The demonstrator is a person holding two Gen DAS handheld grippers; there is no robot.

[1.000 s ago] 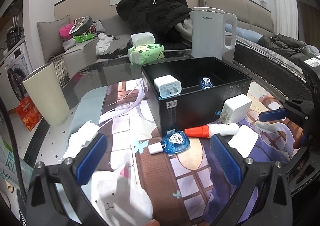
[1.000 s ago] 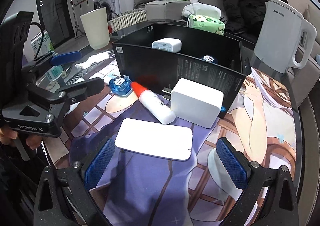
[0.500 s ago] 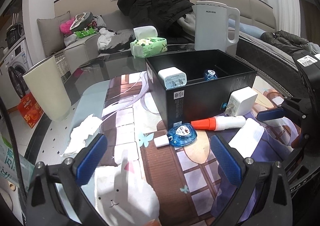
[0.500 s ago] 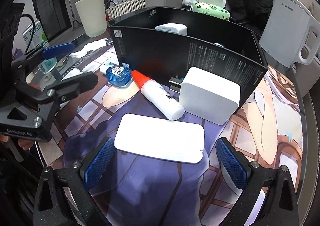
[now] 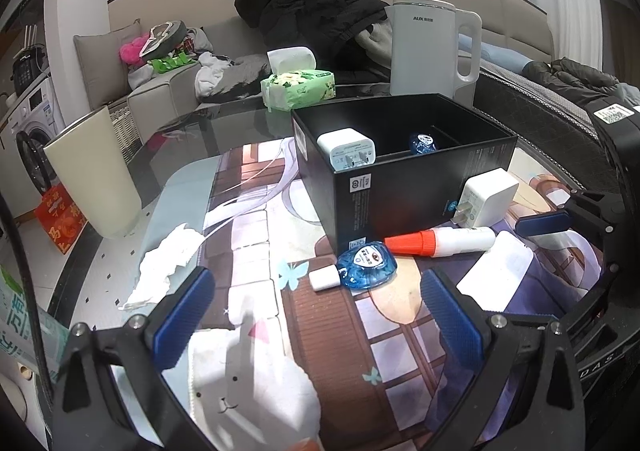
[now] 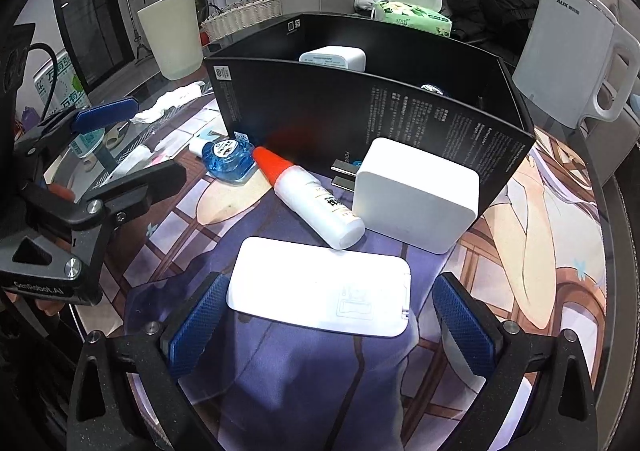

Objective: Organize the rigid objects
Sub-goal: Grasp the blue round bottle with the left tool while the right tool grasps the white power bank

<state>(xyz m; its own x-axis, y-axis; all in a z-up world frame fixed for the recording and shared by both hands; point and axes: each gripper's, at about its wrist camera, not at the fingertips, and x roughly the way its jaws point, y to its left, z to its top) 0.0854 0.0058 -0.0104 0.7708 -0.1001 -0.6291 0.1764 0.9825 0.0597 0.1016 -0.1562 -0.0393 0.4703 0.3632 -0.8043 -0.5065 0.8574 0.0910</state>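
Right now both grippers hang over the illustrated mat (image 5: pixel 320 331) with their blue pads spread wide and nothing between them. The right gripper (image 6: pixel 324 327) sits low over a flat white card-like case (image 6: pixel 320 287), whose ends lie just inside its fingers. Just beyond, a white glue bottle with an orange cap (image 6: pixel 308 195) lies on its side, touching a white plug adapter (image 6: pixel 416 195) that rests against the black box (image 6: pixel 360 119). The left gripper (image 5: pixel 316 315) hovers short of a blue correction-tape dispenser (image 5: pixel 366 265) by the box corner. Inside the box sit another white charger (image 5: pixel 350 149) and a second blue dispenser (image 5: pixel 422 143). A white kettle (image 5: pixel 432 47) stands behind.
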